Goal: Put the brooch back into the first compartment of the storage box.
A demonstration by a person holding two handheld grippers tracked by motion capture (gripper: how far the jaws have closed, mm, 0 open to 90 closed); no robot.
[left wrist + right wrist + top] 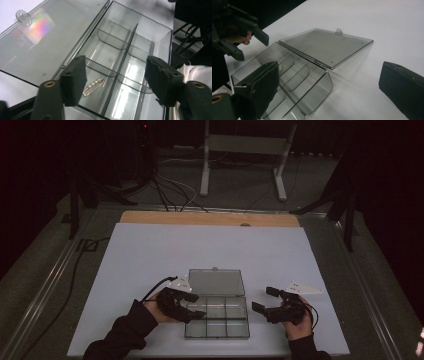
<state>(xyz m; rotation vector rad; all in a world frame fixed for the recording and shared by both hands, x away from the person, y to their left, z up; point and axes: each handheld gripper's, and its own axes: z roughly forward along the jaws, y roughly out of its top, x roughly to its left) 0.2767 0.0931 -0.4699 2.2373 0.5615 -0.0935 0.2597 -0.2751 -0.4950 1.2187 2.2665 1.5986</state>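
Note:
A clear plastic compartment box (235, 325) lies near the table's front edge, with its lid (216, 281) swung open flat behind it. A small gold pin with pearls (93, 86) rests in one compartment close to the hinge side. My left gripper (199, 305) hovers over the box's left end, jaws open; the pin lies below and between its pads (75, 80), untouched. My right gripper (262, 299) stands open just right of the box, pointing at it, with nothing between its jaws. The right gripper view has the box wall (319, 90) and lid (327, 47) ahead.
The box sits on a white sheet (150, 255) covering the table, with a wooden strip (210, 218) at the far edge. Beyond the table are floor cables (170, 190) and a white metal stand (245, 150). Wide room lies behind the lid.

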